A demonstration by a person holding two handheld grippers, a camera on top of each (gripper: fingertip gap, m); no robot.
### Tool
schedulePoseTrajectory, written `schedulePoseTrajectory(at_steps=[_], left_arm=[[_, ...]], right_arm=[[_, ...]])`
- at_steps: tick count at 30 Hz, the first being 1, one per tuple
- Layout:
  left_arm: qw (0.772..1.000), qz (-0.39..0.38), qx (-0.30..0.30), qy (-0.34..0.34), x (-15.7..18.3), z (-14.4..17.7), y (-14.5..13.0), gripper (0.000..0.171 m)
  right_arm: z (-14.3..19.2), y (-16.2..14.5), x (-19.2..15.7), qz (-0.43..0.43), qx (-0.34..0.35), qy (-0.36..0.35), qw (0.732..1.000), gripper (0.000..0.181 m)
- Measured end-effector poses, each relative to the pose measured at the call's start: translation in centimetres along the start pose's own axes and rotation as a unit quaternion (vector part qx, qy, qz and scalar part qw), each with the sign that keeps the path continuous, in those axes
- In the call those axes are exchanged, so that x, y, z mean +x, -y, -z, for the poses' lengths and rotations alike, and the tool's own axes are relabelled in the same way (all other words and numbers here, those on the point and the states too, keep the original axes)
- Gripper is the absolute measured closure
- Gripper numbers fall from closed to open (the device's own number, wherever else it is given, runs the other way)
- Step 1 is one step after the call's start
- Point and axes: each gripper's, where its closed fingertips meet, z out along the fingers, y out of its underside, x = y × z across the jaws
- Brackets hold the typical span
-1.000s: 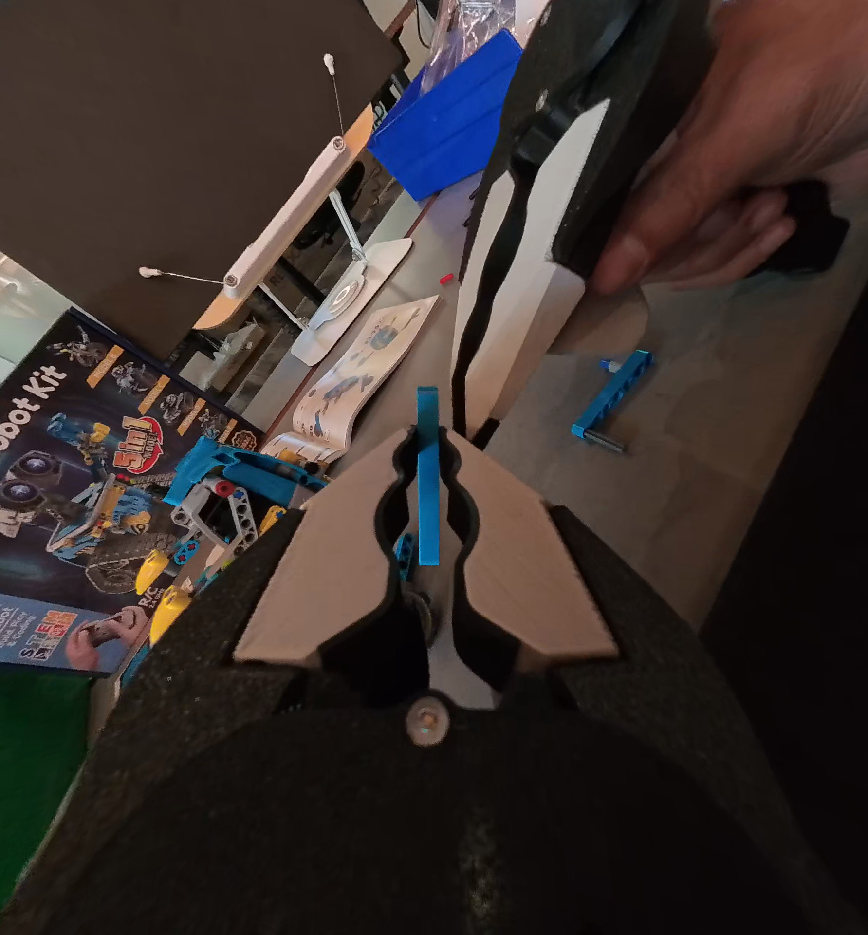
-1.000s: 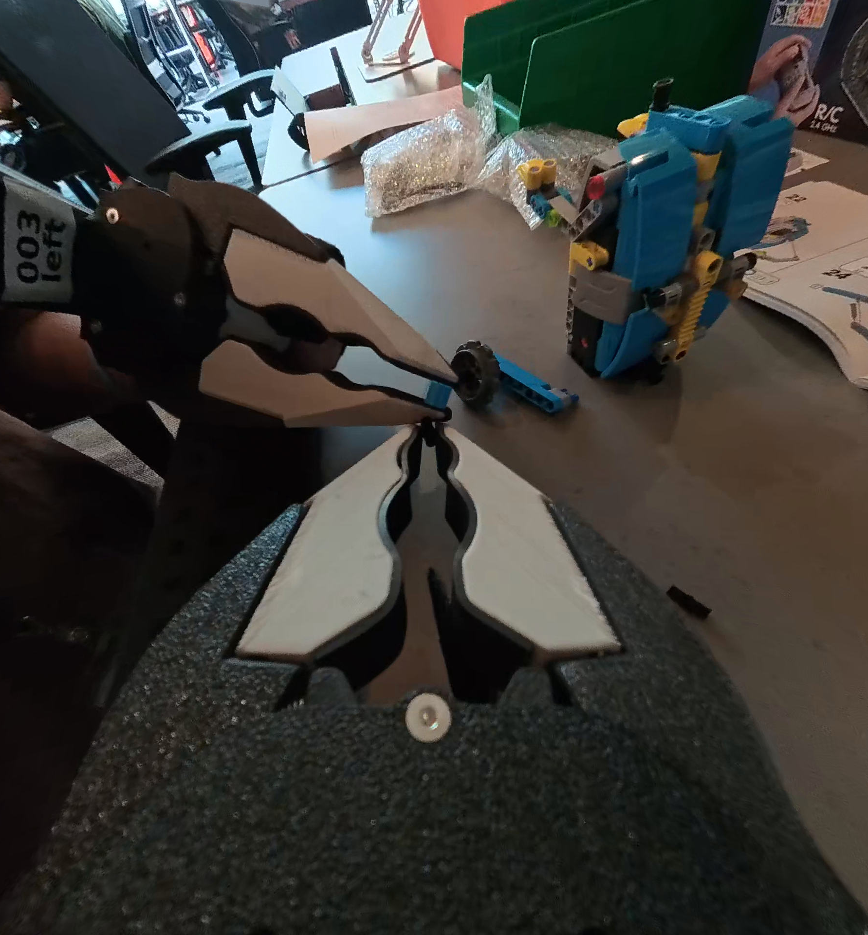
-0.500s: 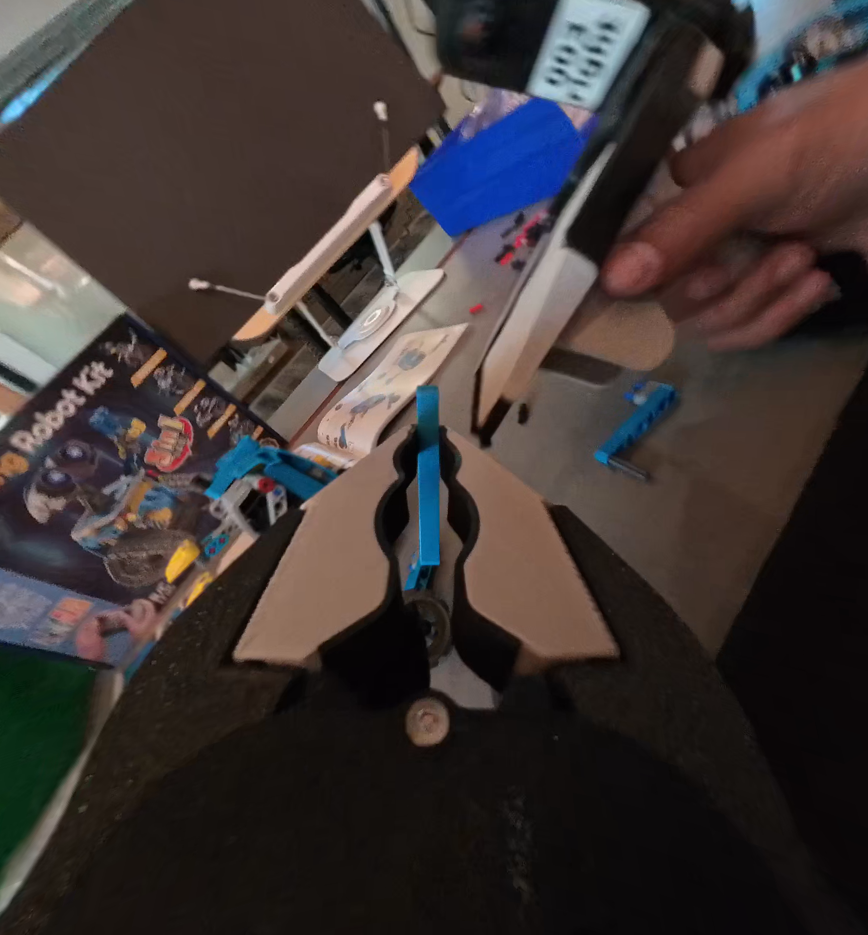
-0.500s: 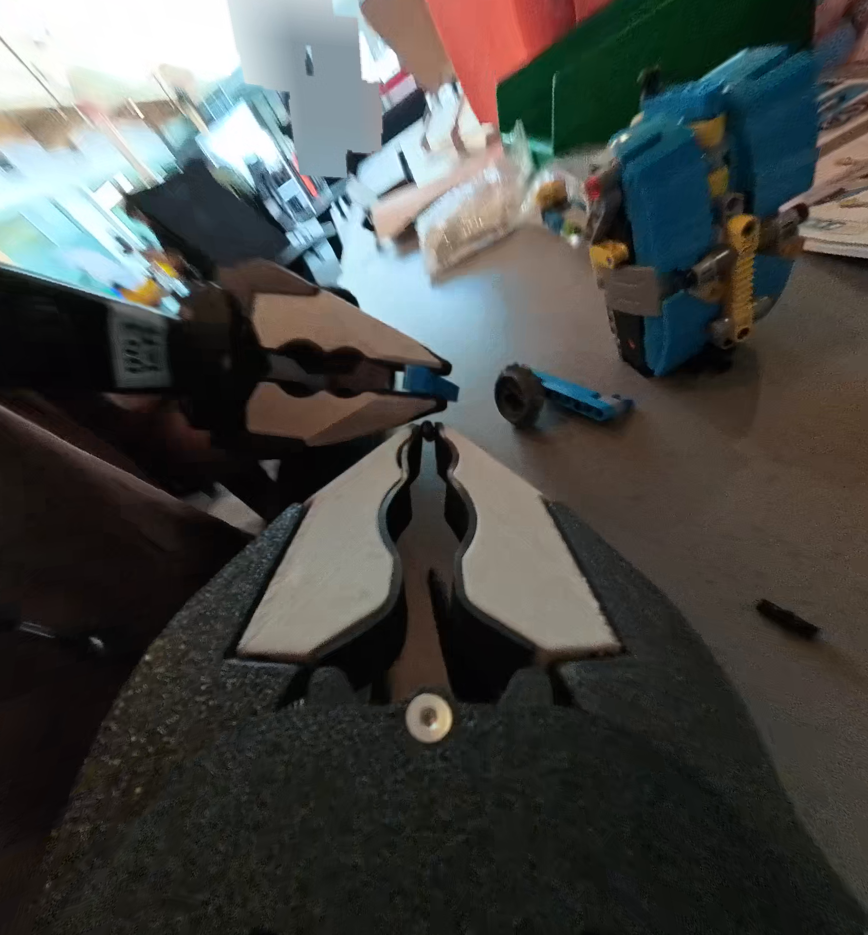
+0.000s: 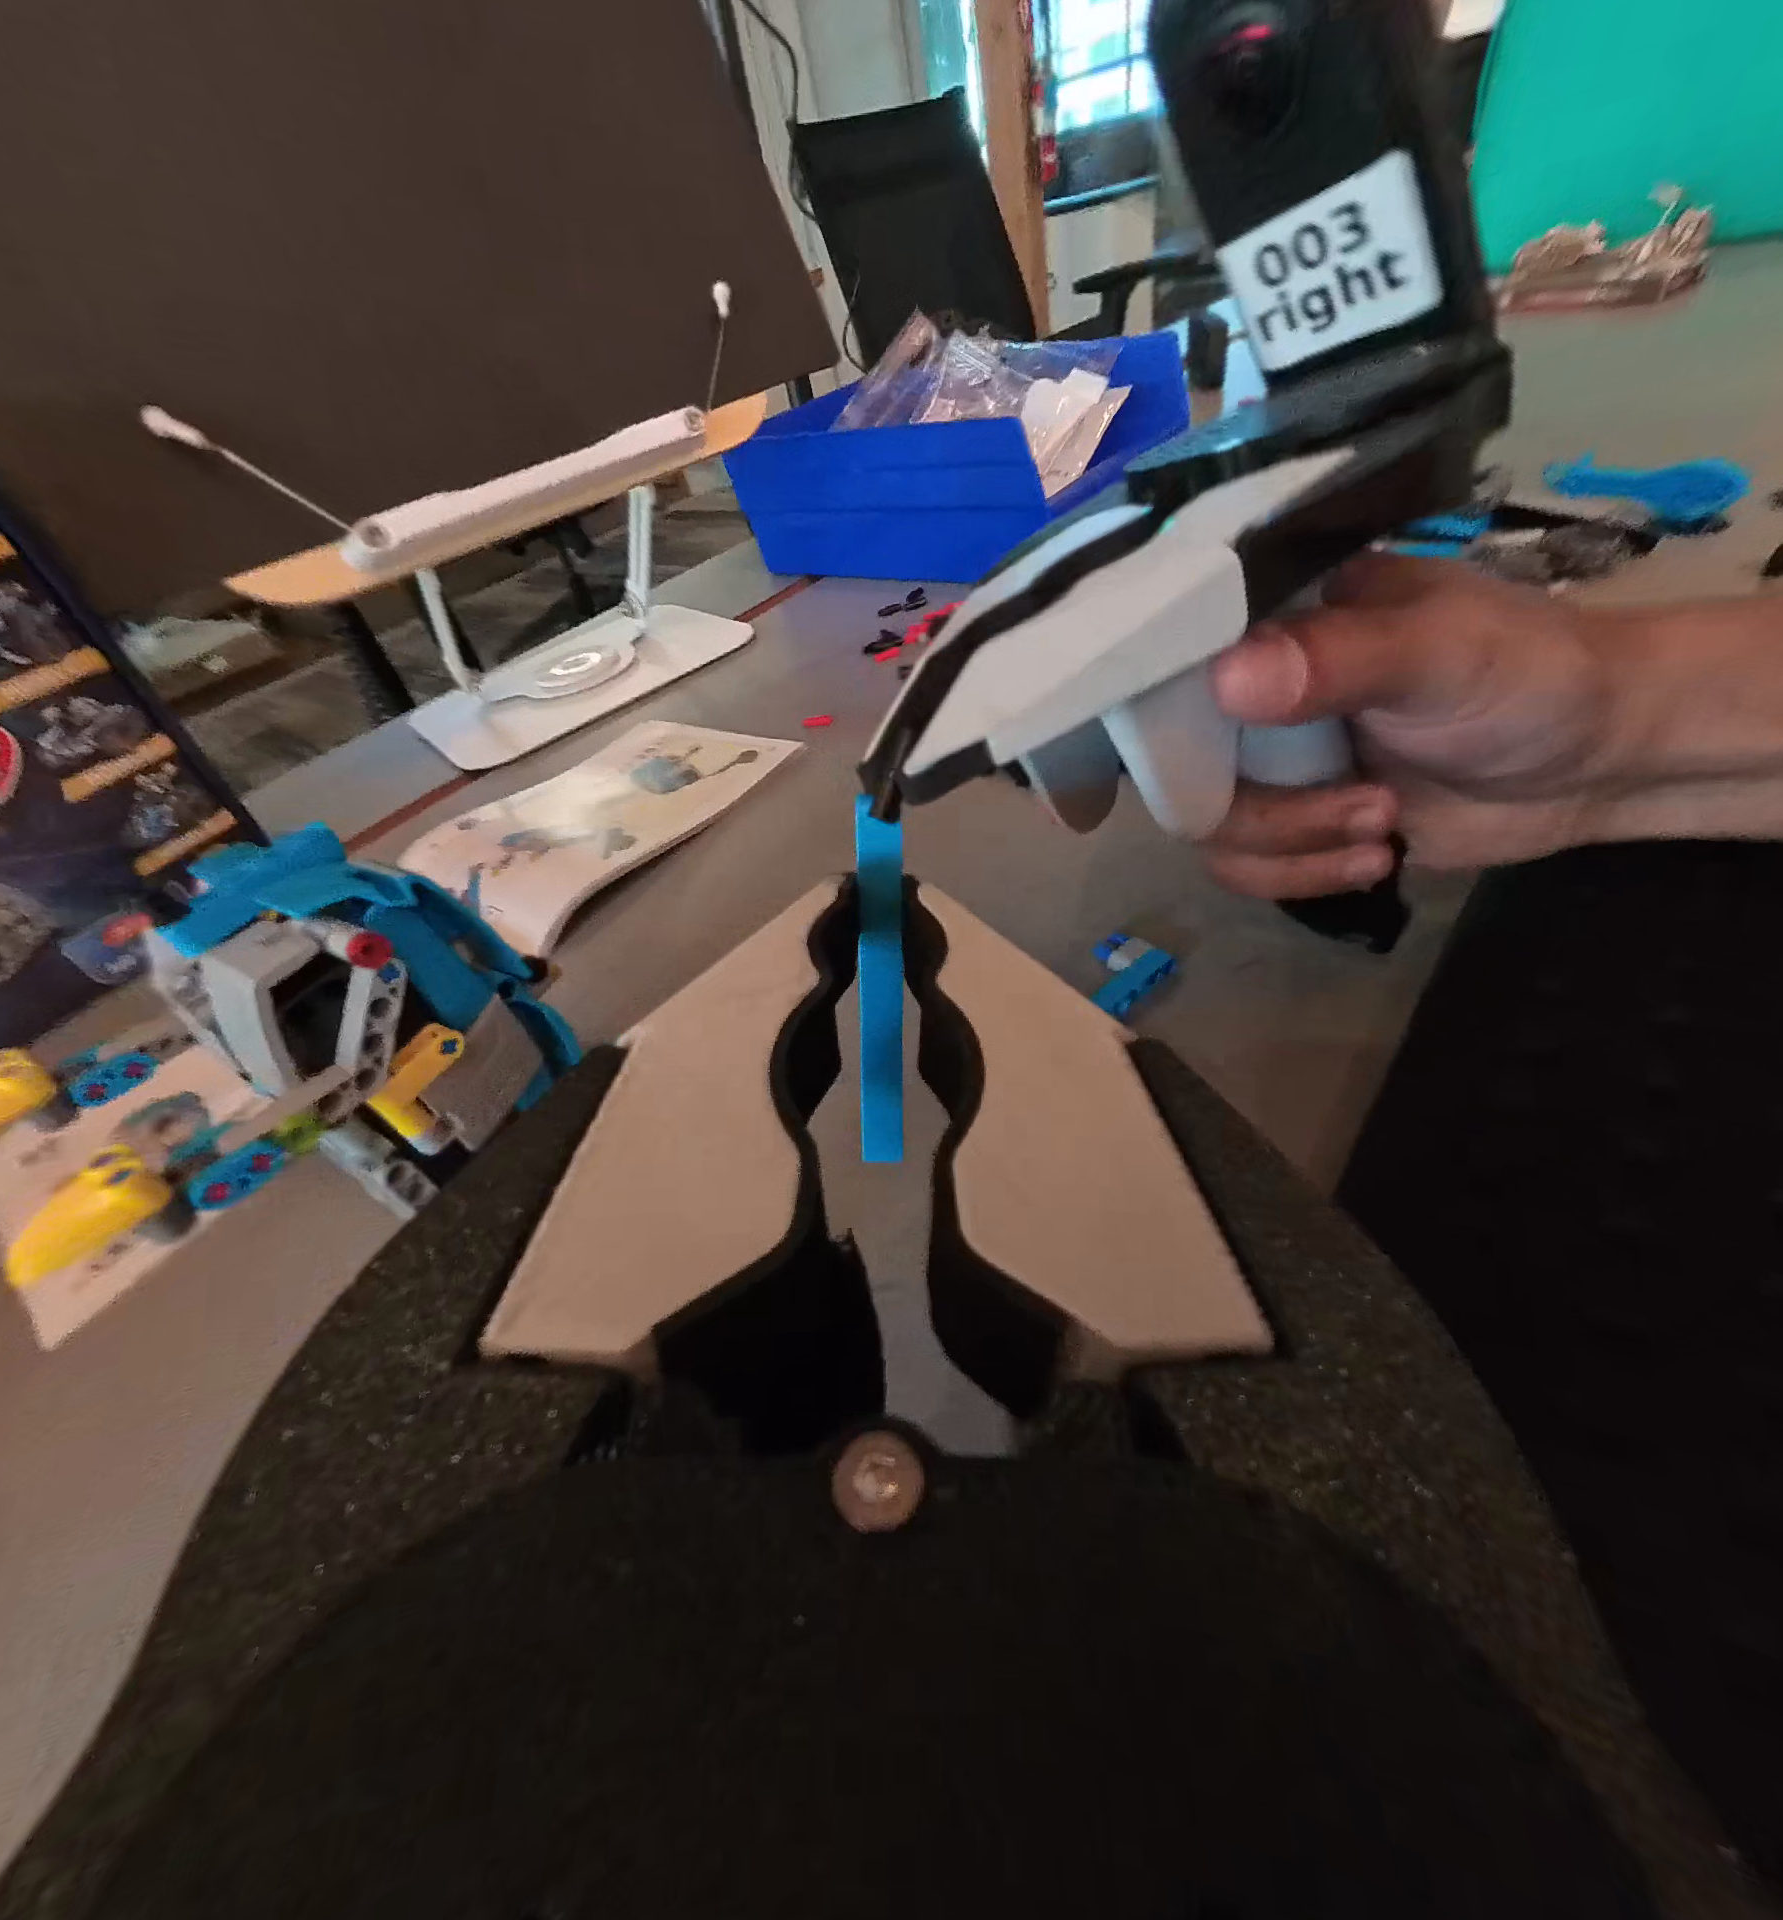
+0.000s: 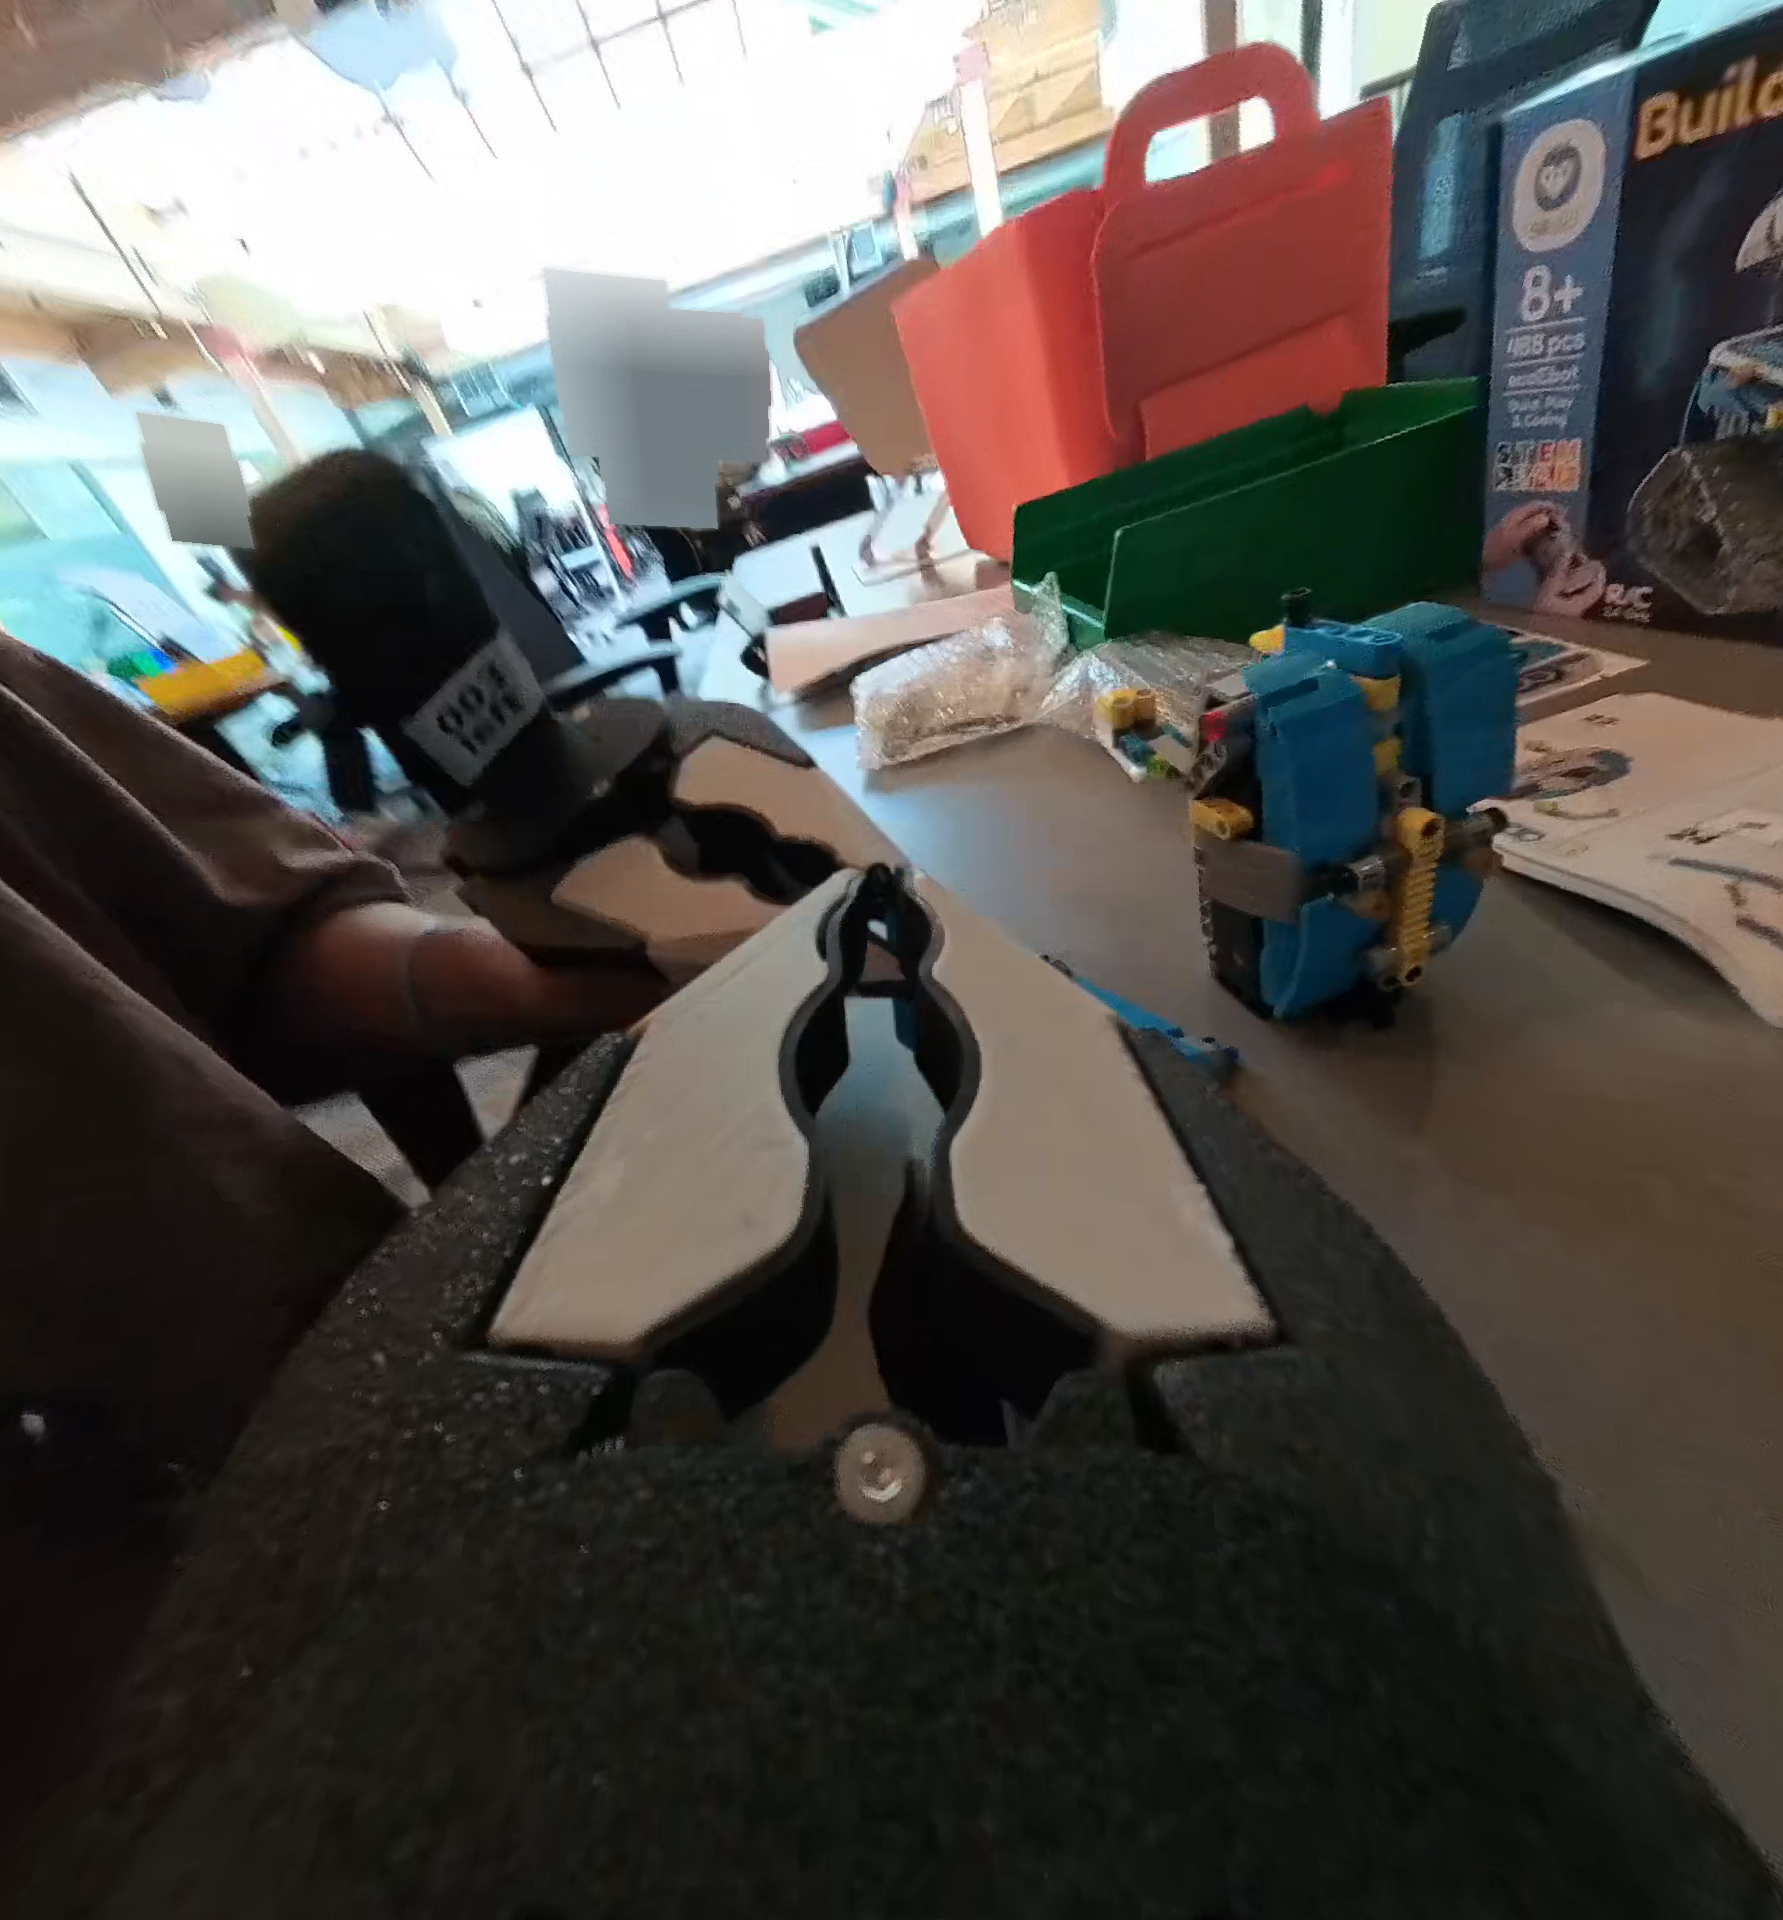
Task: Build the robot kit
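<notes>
Over the grey bench (image 5: 658, 935), both hand-held grippers meet tip to tip. Left hand-held gripper (image 5: 879, 894) is closed on a thin blue beam (image 5: 880, 1018), which stands up btwn its fingers and pokes out past the tips. Right hand-held gripper (image 5: 882, 784) comes in from the right w/ a hand (image 5: 1438, 727) round its grip; its tips are pinched together right at the beam's top end. From the right wrist view a small black piece (image 6: 879, 894) sits in that gripper's (image 6: 879, 904) tips, jaws all but closed on it; can't tell exactly what the piece is.

Nearby on the bench: a half-built blue, grey & yellow toy vehicle (image 6: 1354, 821), an open instruction booklet (image 5: 596, 821), another blue beam (image 5: 1136, 971) lying flat just right of the left gripper. Further back: blue bin (image 5: 928, 488) w/ plastic bags, white stand (image 5: 575, 665), green tray (image 6: 1251, 520), orange carrier (image 6: 1157, 312), and the kit box (image 6: 1676, 343).
</notes>
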Motion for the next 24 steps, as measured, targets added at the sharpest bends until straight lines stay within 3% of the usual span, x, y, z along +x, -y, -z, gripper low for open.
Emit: schedulePoseTrajectory(at_steps=[3, 8, 20, 24], left_arm=[[0.999, 0.049, 0.010, -0.013, -0.4, 0.1, 0.1, 0.165], [0.996, 0.081, 0.025, -0.018, -0.7, 0.3, 0.4, 0.165], [0.995, 0.098, 0.027, -0.010, -1.3, 0.4, 0.3, 0.165], [0.993, 0.112, 0.031, -0.017, -1.4, 0.4, 0.4, 0.164]], right_arm=[[-0.3, 0.0, 0.0, 0.082, -0.010, -0.043, 0.996, 0.177], [-0.3, -0.6, 0.4, 0.135, -0.029, -0.087, 0.987, 0.178], [-0.9, -0.7, 0.0, 0.060, -0.017, -0.058, 0.996, 0.177], [-1.1, -0.5, 0.0, 0.082, -0.014, -0.074, 0.994, 0.177]])
